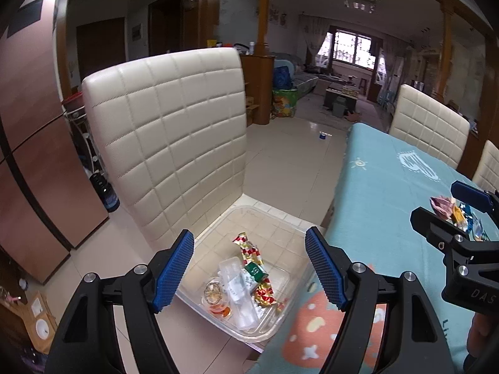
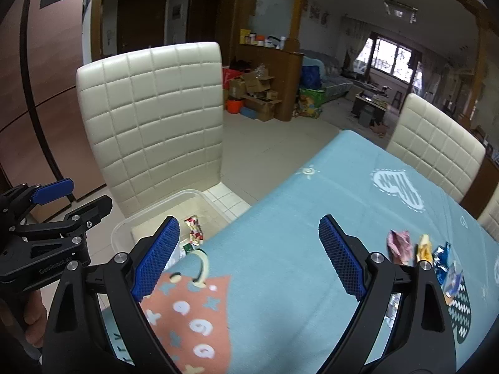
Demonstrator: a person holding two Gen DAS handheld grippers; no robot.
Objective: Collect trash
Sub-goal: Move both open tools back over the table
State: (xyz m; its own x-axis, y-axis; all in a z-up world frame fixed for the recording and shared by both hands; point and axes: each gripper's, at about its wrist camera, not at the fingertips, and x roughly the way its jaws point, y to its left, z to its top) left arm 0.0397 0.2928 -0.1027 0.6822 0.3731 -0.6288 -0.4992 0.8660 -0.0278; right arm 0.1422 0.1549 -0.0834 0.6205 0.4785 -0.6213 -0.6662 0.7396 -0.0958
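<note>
A clear plastic bin (image 1: 282,318) sits on the cream chair seat beside the table; it holds red-gold candy wrappers (image 1: 249,251), a green packet and clear plastic pieces. My left gripper (image 1: 249,269) is open and empty above the bin. My right gripper (image 2: 249,257) is open and empty over the blue tablecloth (image 2: 296,233). Loose wrappers lie on the cloth to its right: a pink one (image 2: 399,244), a yellow one (image 2: 424,246) and blue ones (image 2: 444,257). They also show in the left wrist view (image 1: 443,207). The bin's rim (image 2: 124,226) shows in the right wrist view.
The cream quilted chair back (image 1: 168,143) rises behind the bin. A second cream chair (image 2: 436,152) stands at the table's far side. Tiled floor (image 1: 290,155) lies beyond, with boxes and a sofa further back. A brown cabinet (image 1: 37,143) is at left.
</note>
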